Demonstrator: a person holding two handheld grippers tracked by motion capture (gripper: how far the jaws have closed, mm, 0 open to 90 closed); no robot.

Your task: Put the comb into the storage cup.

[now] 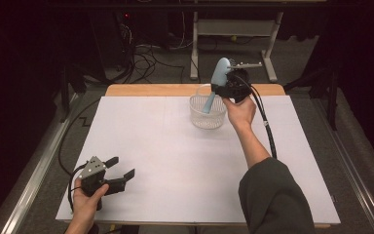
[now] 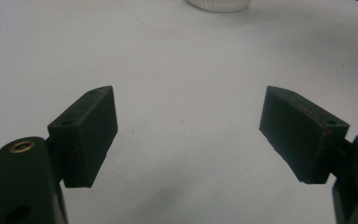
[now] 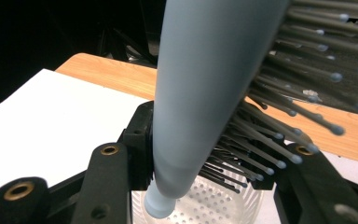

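Right claw (image 1: pixel 228 84) grips hairbrush (image 1: pixel 217 78) | over basket (image 1: pixel 207 116) | table far edge near

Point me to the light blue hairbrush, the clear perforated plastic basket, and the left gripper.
Light blue hairbrush (image 1: pixel 219 69): high view, on the brush head above the right gripper.
Clear perforated plastic basket (image 1: pixel 207 118): high view, on its front wall.
Left gripper (image 1: pixel 121 168): high view, midway between its two open fingertips.
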